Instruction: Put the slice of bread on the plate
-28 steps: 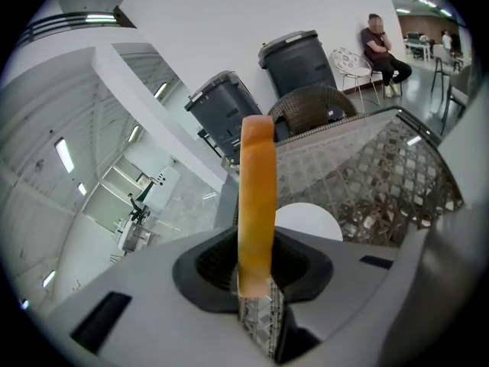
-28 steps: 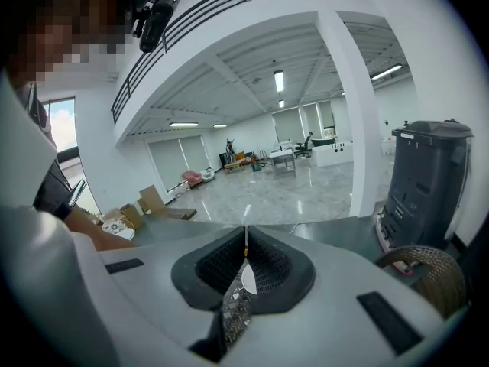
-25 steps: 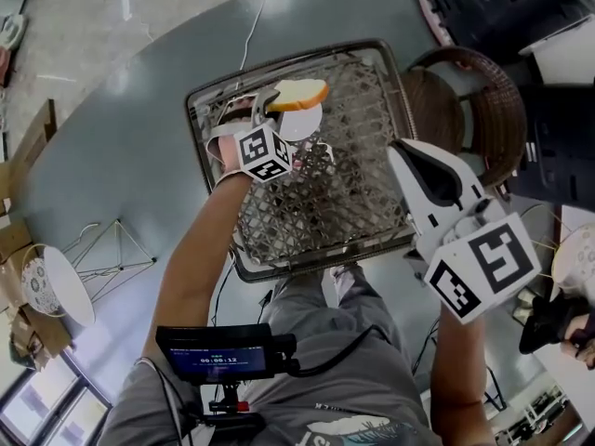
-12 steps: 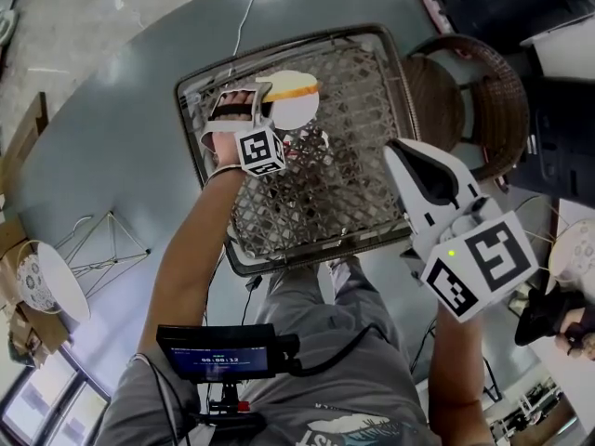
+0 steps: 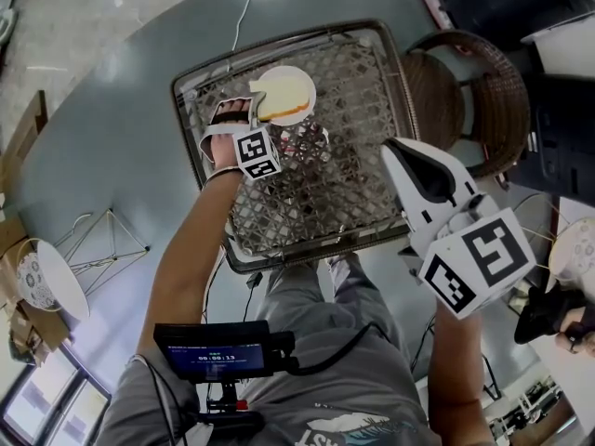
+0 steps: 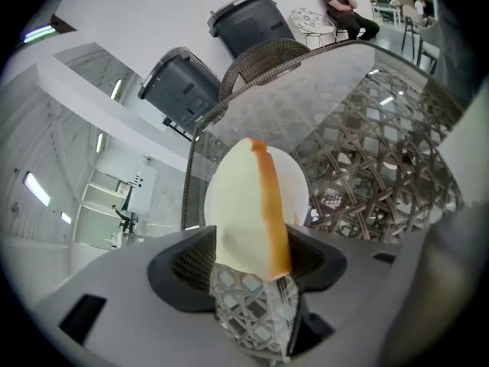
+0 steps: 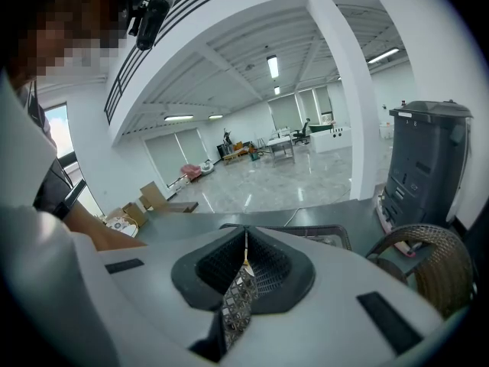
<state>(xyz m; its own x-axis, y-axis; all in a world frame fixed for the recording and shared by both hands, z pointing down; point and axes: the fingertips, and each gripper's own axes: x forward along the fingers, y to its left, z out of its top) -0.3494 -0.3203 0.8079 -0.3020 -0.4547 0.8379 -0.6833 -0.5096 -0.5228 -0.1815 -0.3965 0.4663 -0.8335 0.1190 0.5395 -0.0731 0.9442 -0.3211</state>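
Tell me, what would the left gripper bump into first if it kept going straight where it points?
The left gripper would first meet the pale, orange-crusted slice of bread between its opening jaws, then likely the round white plate behind.

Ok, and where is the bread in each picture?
Head view: the bread is over the plate, upper middle, at the tip of the left gripper.
Left gripper view: dead centre, between that gripper's opening jaws, plate behind it.
Right gripper view: not in it.
Shared landmark: the wicker chair, upper right in the head view, top middle in the left gripper view, bottom right in the right gripper view.
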